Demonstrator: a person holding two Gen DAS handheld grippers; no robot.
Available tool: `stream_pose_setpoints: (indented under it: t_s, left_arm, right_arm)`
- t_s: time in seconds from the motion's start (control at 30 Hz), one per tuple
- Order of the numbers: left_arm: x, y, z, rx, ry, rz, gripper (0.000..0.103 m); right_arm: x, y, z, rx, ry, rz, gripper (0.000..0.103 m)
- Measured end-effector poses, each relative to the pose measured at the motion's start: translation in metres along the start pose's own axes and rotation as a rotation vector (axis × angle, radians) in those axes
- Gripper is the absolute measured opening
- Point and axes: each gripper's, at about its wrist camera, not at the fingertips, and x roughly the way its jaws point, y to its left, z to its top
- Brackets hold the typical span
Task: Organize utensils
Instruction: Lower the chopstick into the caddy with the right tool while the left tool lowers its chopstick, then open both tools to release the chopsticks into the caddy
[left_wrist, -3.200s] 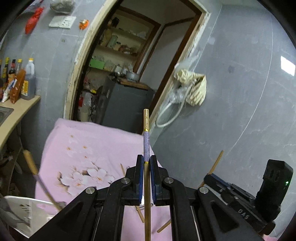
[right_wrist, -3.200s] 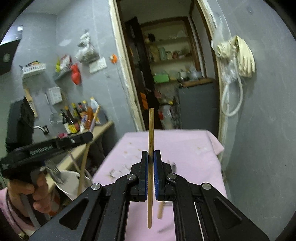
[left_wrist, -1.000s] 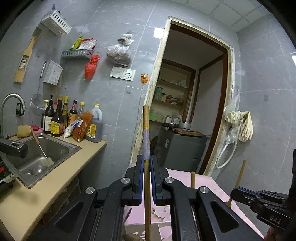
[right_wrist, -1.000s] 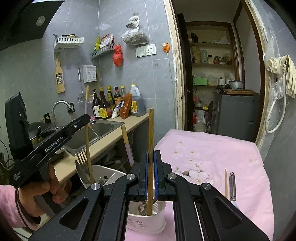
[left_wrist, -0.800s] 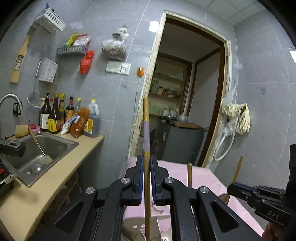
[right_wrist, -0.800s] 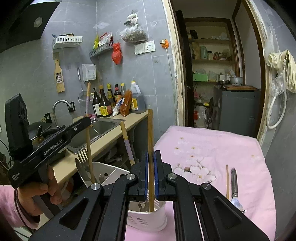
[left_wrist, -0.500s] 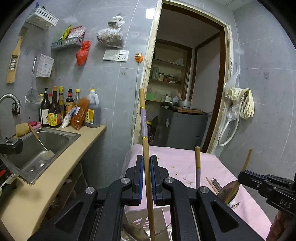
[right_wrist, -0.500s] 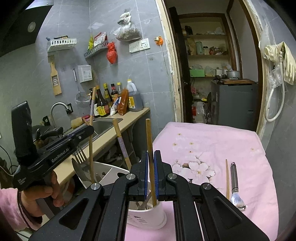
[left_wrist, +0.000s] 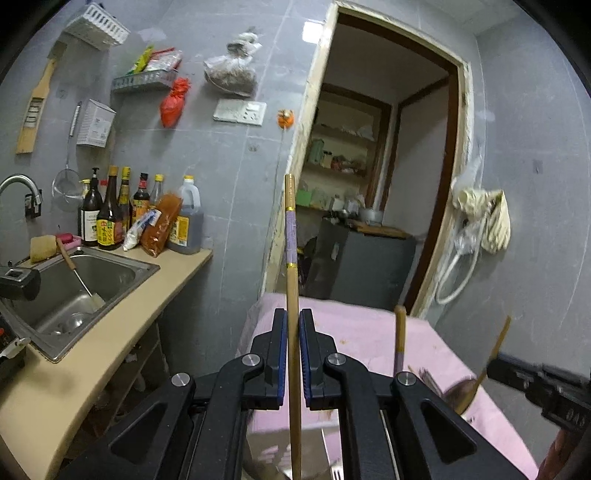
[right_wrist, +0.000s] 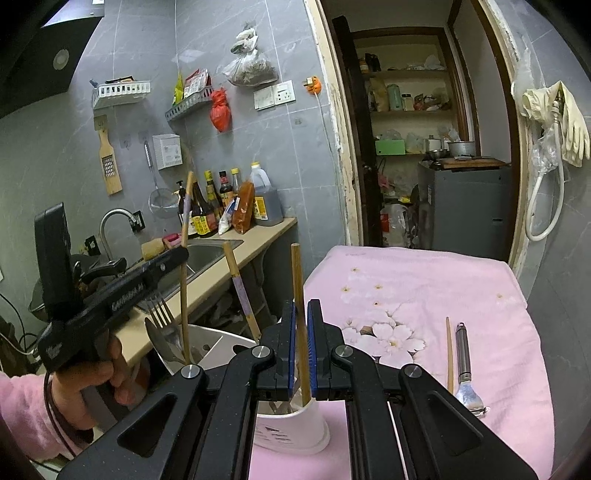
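**Grey-tiled kitchen, pink cloth, chopsticks at the holder**

Opened on grey wall tiles, a steel sink (left_wrist: 122, 266) to the left and a pink flowered cloth (right_wrist: 424, 280) on the table. Found the left gripper (left_wrist: 293, 321) framing an upright purple-banded chopstick (left_wrist: 291, 229), pads hugging it so closely that grip or slack could not be told. Caught the right gripper (right_wrist: 302, 310) slightly parted around a plain chopstick (right_wrist: 296, 273), which leaned loose in the gap, its lower end down inside the white holder (right_wrist: 295, 432). Spotted a fork (right_wrist: 160, 314) and another banded chopstick (right_wrist: 236, 280) standing in that holder too. Saw, further right on the cloth, a loose chopstick (right_wrist: 449, 350) lying just beside a steel peeler (right_wrist: 463, 354).
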Motion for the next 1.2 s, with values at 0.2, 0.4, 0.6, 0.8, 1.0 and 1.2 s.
stream_pose_setpoints:
  t_s: [0.2, 0.4, 0.6, 0.8, 1.0, 1.2]
  left_arm:
    - [0.005, 0.004, 0.008, -0.045, -0.07, 0.025, 0.007]
    - [0.004, -0.001, -0.005, -0.044, -0.064, 0.053, 0.007]
    - [-0.009, -0.007, -0.017, 0.01, -0.106, 0.102, 0.007]
    - [-0.019, -0.016, -0.026, 0.059, -0.086, 0.093, 0.007]
    - [-0.03, -0.023, -0.038, 0.116, -0.06, 0.092, 0.007]
    - [-0.024, -0.027, -0.042, 0.172, 0.001, 0.088, 0.007]
  right_arm:
    - [-0.003, 0.001, -0.005, 0.009, -0.007, -0.002, 0.006]
    - [-0.009, 0.002, -0.011, 0.008, -0.006, 0.001, 0.006]
    - [-0.018, 0.0, -0.01, 0.026, -0.018, -0.002, 0.021]
    - [-0.028, -0.003, -0.013, 0.03, -0.026, -0.012, 0.035]
    - [-0.038, -0.01, -0.014, 0.044, -0.036, -0.023, 0.035]
    - [-0.04, -0.013, -0.015, 0.048, -0.04, -0.021, 0.036]
